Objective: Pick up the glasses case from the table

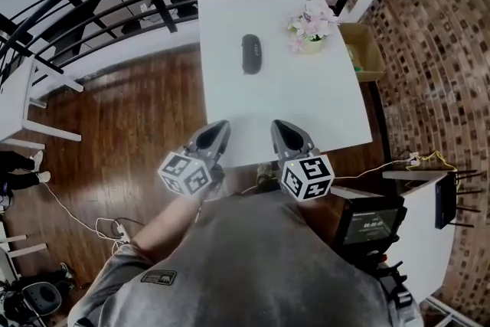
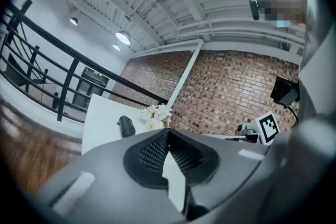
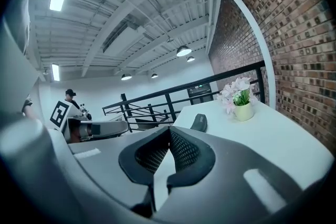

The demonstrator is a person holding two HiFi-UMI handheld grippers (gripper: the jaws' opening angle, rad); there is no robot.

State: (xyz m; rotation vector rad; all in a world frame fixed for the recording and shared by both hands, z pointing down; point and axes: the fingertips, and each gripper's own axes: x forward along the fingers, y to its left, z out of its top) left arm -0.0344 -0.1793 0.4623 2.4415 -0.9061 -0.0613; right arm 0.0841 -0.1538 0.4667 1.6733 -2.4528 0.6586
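Pickup unstarted: hovering at table edge, left gripper and right gripper shut, empty; case lying untouched, well apart.

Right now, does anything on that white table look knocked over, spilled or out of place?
Nothing stands out. The glasses case lies flat near the middle of the table, and the flower pot stands upright toward the far right corner, apart from it. No spill or damage shows.

Grey T-shirt worn; left tool and right tool grey.
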